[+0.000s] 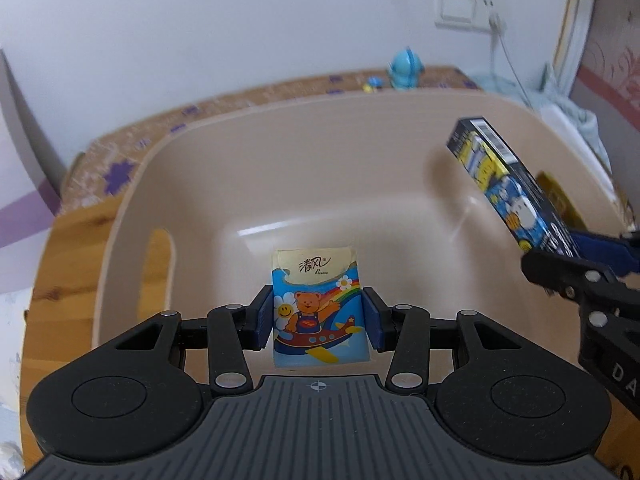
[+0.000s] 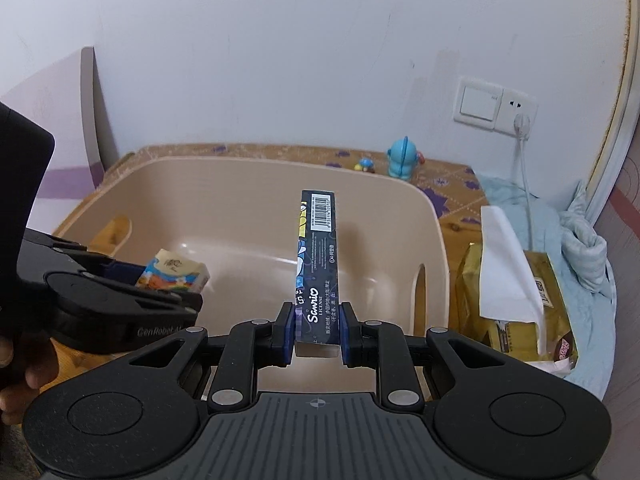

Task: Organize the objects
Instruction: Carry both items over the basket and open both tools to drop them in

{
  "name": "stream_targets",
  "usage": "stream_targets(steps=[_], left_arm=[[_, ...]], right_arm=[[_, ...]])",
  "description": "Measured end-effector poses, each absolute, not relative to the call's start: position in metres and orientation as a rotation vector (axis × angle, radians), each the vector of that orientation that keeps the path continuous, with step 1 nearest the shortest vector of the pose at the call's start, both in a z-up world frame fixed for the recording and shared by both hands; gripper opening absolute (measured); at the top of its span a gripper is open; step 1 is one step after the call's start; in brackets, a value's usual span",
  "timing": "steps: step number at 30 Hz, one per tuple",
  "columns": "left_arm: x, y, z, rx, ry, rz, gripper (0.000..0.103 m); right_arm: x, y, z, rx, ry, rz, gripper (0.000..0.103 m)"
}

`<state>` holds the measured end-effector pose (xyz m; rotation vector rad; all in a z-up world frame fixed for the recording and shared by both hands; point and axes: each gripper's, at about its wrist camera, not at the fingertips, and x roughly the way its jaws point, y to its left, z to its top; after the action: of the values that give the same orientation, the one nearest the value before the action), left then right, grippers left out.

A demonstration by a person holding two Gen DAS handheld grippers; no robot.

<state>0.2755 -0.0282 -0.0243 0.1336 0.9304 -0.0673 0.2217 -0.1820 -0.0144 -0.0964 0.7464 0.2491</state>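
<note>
A beige plastic basin [image 1: 280, 152] [image 2: 436, 232] stands on the wooden table. My left gripper [image 1: 318, 316] is shut on a small tissue pack [image 1: 318, 304] printed with a bear and a plane, holding it above the basin's near inside. In the right wrist view that tissue pack [image 2: 176, 272] and the left gripper [image 2: 160, 280] sit at the left. My right gripper [image 2: 316, 332] is shut on the near end of a long dark box [image 2: 318, 256] with a barcode, which points forward over the basin. The same dark box [image 1: 504, 184] slants over the basin's right side in the left wrist view.
A blue toy figure [image 2: 402, 158] and a tiny toy [image 2: 364, 165] stand behind the basin near the wall. A gold tissue bag [image 2: 516, 304] with white paper and a light blue cloth [image 2: 576, 240] lie to the right. A wall switch and socket [image 2: 496, 108] hold a white cable.
</note>
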Motion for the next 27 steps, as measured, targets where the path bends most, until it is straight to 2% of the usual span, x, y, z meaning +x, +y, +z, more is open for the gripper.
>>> stream_targets(steps=[8, 10, 12, 13, 14, 17, 25, 27], left_arm=[[0.272, -0.027, -0.028, 0.158, 0.941, -0.072, 0.047], [0.272, -0.024, -0.027, 0.147, 0.943, -0.066, 0.049], [0.269, -0.024, -0.023, 0.15, 0.927, -0.059, 0.056], [0.267, -0.023, -0.021, 0.154, 0.914, -0.057, 0.059], [0.265, -0.023, -0.018, 0.155, 0.901, -0.054, 0.064], [0.258, -0.018, -0.009, 0.134, 0.87, -0.058, 0.073], [0.23, -0.007, 0.012, 0.101, 0.81, -0.062, 0.083], [0.224, -0.005, 0.014, 0.102, 0.805, -0.057, 0.084]], right_arm=[[0.22, -0.18, -0.02, -0.129, 0.775, 0.245, 0.021], [0.22, -0.179, -0.019, -0.132, 0.779, 0.244, 0.021], [0.218, -0.179, -0.018, -0.133, 0.776, 0.241, 0.023], [0.217, -0.179, -0.016, -0.134, 0.773, 0.24, 0.031], [0.216, -0.179, -0.015, -0.135, 0.768, 0.24, 0.034], [0.21, -0.18, -0.009, -0.136, 0.752, 0.239, 0.034], [0.182, -0.189, 0.011, -0.106, 0.683, 0.231, 0.061], [0.174, -0.191, 0.016, -0.1, 0.666, 0.229, 0.065]])
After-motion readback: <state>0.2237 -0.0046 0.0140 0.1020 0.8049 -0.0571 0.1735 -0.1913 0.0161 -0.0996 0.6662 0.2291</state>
